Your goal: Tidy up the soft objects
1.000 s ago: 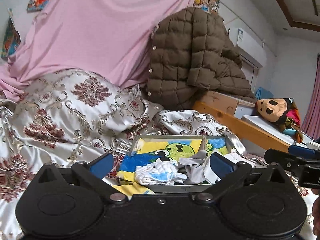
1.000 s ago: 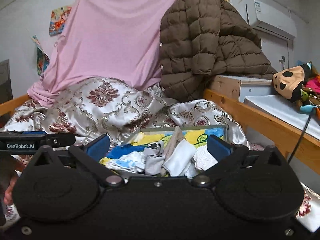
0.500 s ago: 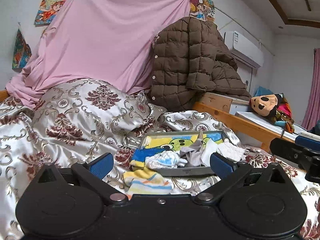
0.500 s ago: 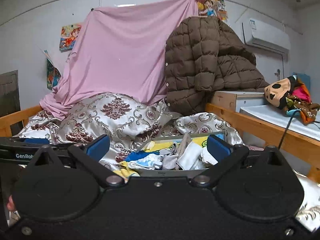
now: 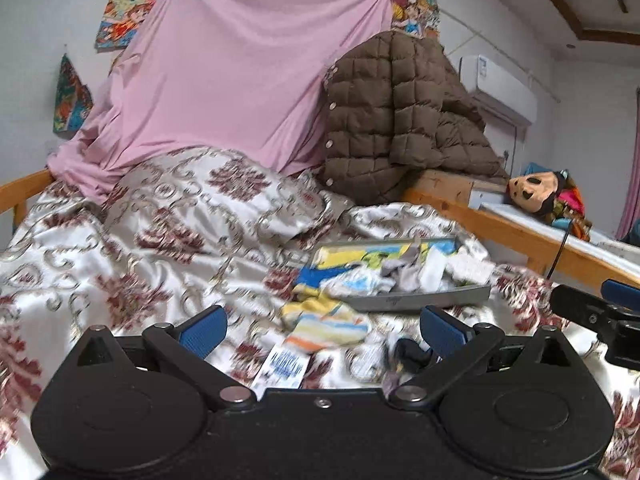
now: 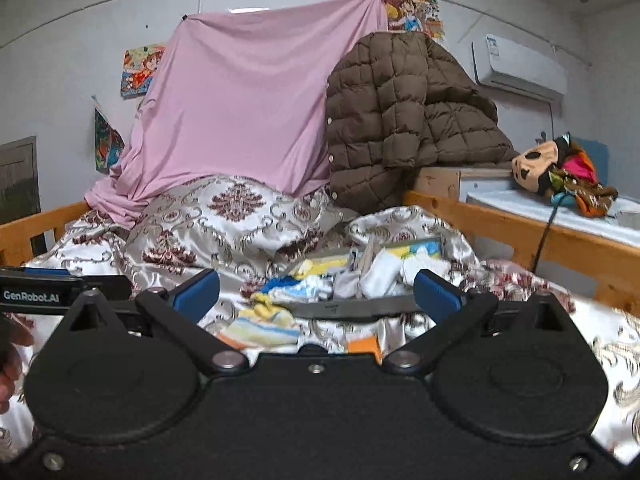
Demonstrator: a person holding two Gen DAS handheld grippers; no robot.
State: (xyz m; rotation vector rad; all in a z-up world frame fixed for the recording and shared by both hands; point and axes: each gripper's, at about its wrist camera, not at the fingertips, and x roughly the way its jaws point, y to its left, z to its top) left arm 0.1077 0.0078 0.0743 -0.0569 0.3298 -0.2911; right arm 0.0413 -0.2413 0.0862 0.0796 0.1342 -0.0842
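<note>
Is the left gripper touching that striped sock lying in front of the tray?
Apart. The left wrist view shows the left gripper with jaws wide open and empty; the striped sock lies on the quilt beyond them, short of the tray.

A glossy satin bedspread (image 5: 168,216) with a woven damask pattern lies beneath a smooth, matt grey tray (image 5: 416,300) of soft knitted socks (image 5: 360,280); a striped terry sock (image 5: 324,322) lies just beside the tray. The bed rail (image 6: 520,232) is bare, lightly varnished wood. Matt black plastic forms the left hand-held gripper (image 5: 324,326), its pads (image 5: 202,328) textured blue rubber; behind hang a smooth pink cloth sheet (image 6: 248,104) and a quilted brown jacket (image 6: 400,120).
</note>
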